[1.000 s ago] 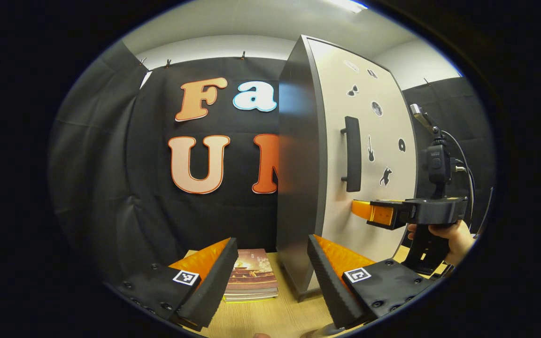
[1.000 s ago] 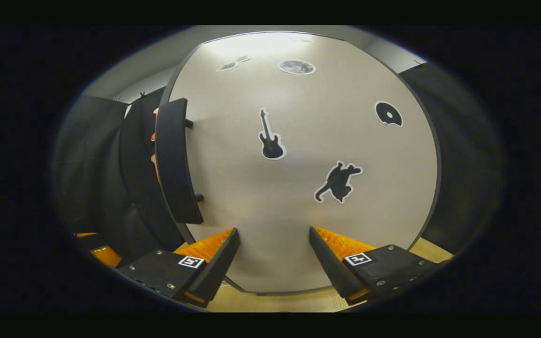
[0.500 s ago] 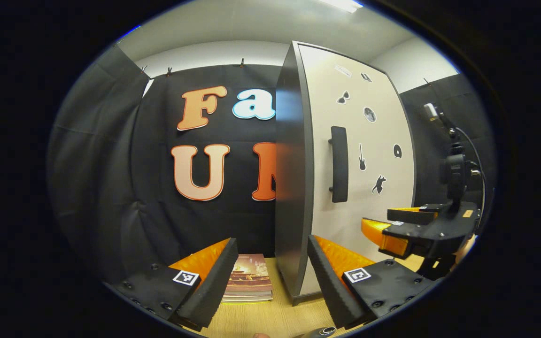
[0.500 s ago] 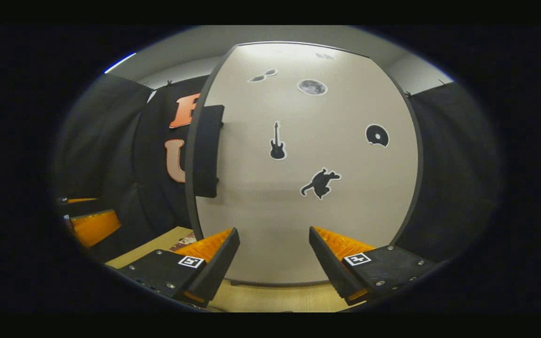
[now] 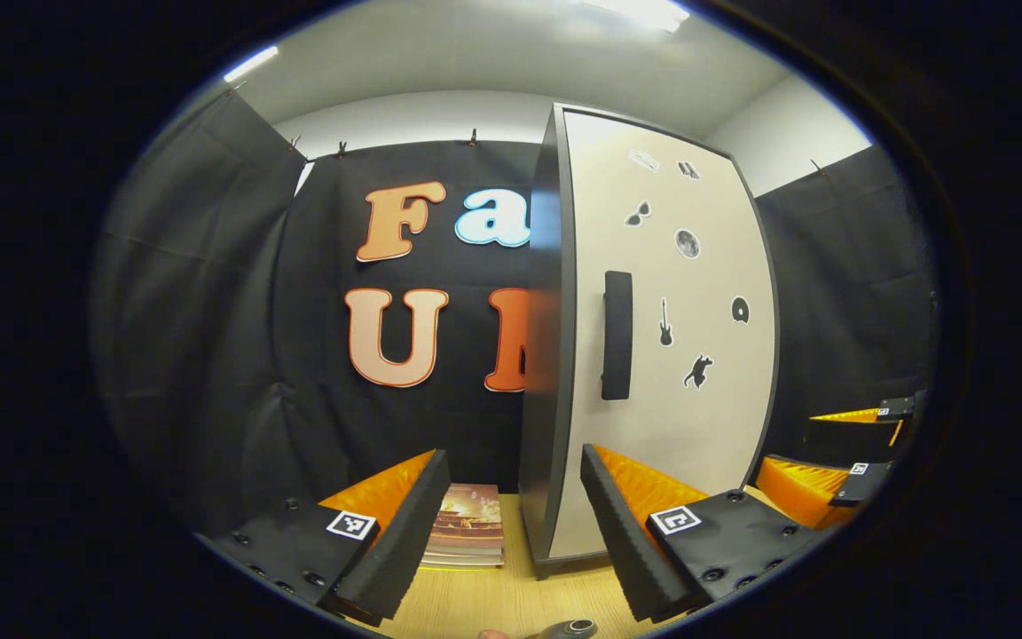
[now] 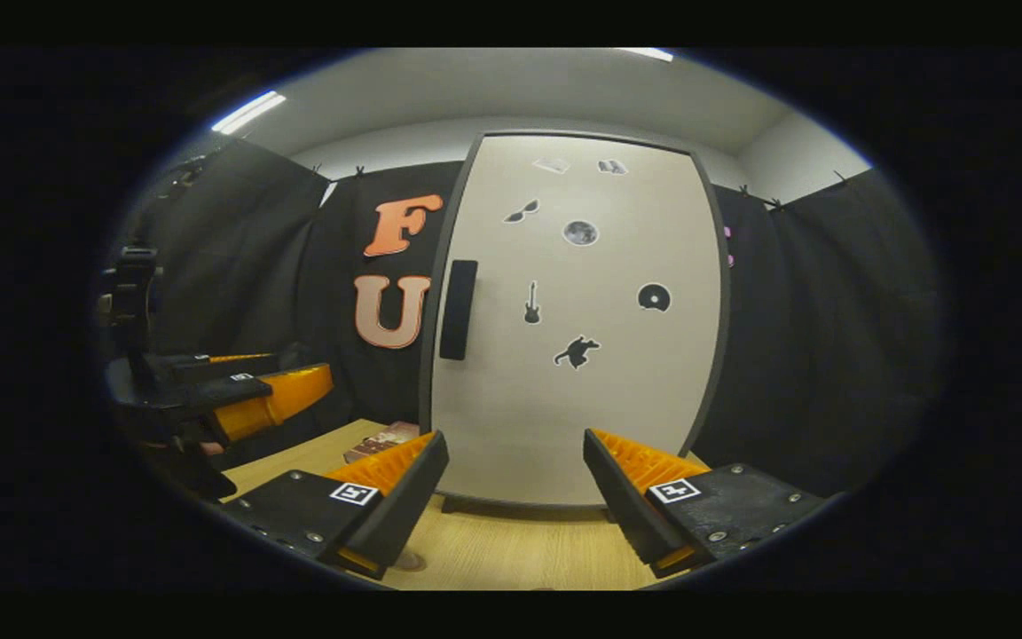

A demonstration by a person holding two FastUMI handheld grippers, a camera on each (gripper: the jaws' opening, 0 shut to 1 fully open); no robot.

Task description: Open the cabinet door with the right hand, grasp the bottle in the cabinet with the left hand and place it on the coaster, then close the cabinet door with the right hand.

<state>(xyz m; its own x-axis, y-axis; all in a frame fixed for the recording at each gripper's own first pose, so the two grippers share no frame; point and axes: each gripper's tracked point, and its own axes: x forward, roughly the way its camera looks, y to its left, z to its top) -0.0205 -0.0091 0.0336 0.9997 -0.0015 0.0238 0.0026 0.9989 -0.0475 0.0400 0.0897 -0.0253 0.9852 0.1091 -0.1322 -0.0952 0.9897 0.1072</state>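
Cabinet (image 5: pixel 662 355), tall and rigid, stands on the table (image 5: pixel 493 595) in the left gripper view, its door flush and its black bar handle (image 5: pixel 617 335) the obvious hold; books (image 5: pixel 471 532) lie beside it. Left gripper (image 5: pixel 511 524) hangs wide open and empty.

From the right gripper view, the door (image 6: pixel 577 355) faces squarely, handle (image 6: pixel 458 309) at its left edge. Right gripper (image 6: pixel 515 497) gapes wide, well short of it. The door likely swings lightly.
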